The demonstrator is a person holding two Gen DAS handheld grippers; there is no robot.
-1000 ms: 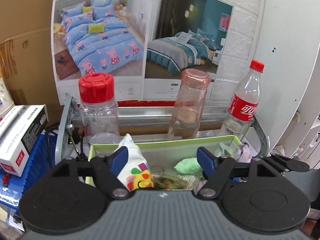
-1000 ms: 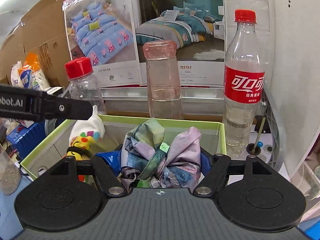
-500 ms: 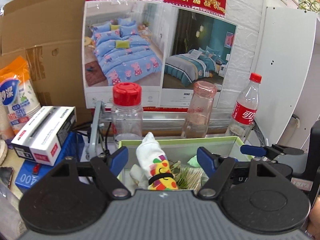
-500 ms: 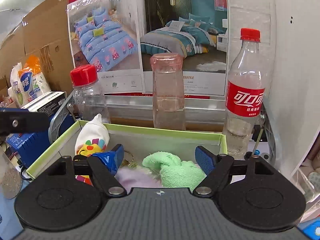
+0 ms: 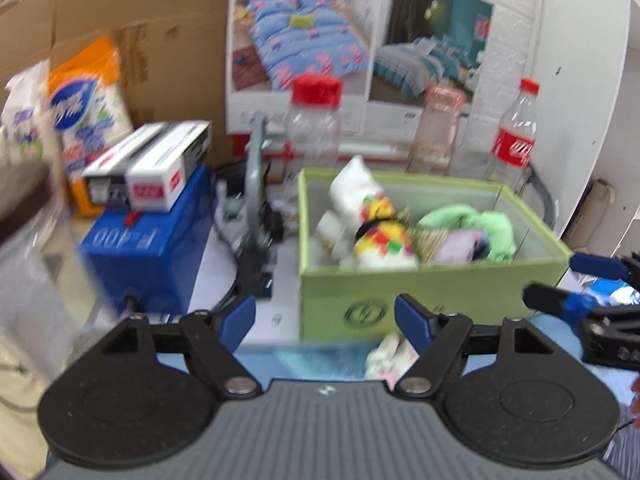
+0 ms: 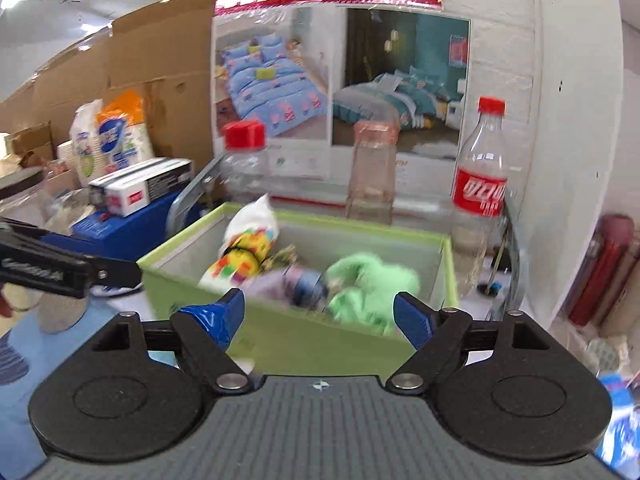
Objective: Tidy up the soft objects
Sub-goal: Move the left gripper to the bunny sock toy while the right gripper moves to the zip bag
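A light green box (image 5: 420, 300) (image 6: 304, 340) holds a white sock with coloured squares (image 5: 372, 216) (image 6: 244, 248), a green cloth (image 5: 476, 224) (image 6: 368, 284) and a purple-blue patterned cloth (image 5: 460, 248) (image 6: 296, 284). My left gripper (image 5: 325, 322) is open and empty, in front of the box. A small white soft item (image 5: 390, 354) lies just below the box front by the left gripper's right finger. My right gripper (image 6: 319, 316) is open and empty at the box's near wall. It also shows at the right edge of the left wrist view (image 5: 588, 284).
Behind the box stand a red-capped clear jar (image 5: 316, 120) (image 6: 244, 160), a pink-lidded glass bottle (image 5: 438, 128) (image 6: 374, 168) and a cola bottle (image 5: 516, 136) (image 6: 480, 184). A blue case (image 5: 148, 248) with white cartons (image 5: 156, 164) sits at left. A white panel (image 5: 580, 100) is at right.
Both grippers have pulled back and up from the box. The right gripper has let go of the patterned cloth, which now lies in the box. The left gripper has drawn away from the sock.
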